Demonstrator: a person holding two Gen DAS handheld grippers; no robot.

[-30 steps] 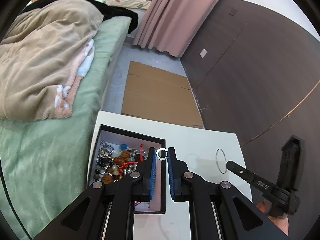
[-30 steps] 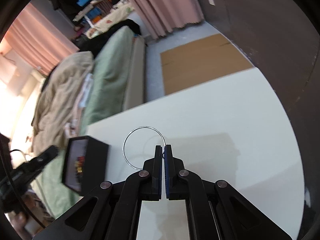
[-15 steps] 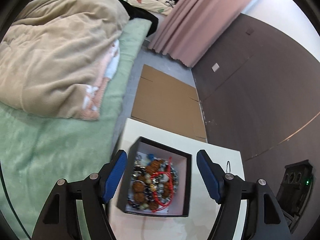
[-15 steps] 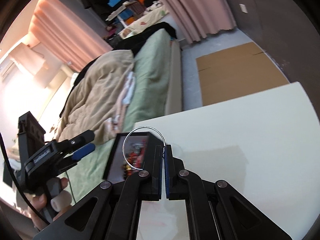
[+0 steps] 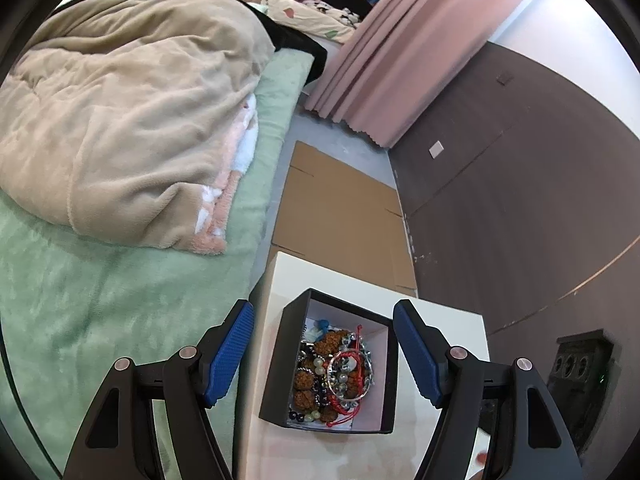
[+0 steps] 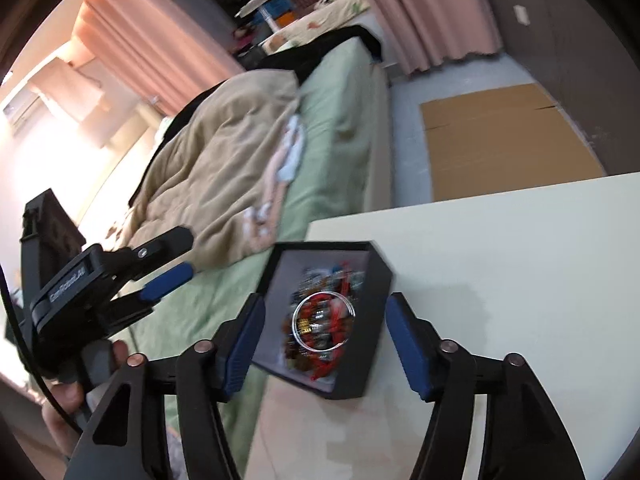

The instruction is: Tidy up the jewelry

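A black jewelry box [image 5: 280, 364] with a pale lining stands near the left edge of the white table [image 5: 292, 280]. It holds a pile of beaded bracelets and red cord [image 5: 336, 372]. My left gripper [image 5: 324, 356] is open, above the box, its blue pads either side. My right gripper [image 6: 324, 340] is open and empty over the same box [image 6: 372, 356]. A thin silver hoop [image 6: 324, 322] lies on top of the pile in the right wrist view. The left gripper also shows in the right wrist view [image 6: 160, 276], left of the box.
A bed with a green sheet [image 5: 100, 288] and beige blanket [image 5: 120, 120] lies left of the table. Flat cardboard [image 5: 340, 216] lies on the floor beyond the table. A dark wall [image 5: 520, 200] is on the right.
My left gripper let go of a small ring, opened wide and rose. My right gripper carried the silver hoop to the box, opened, and the hoop now lies in the box.
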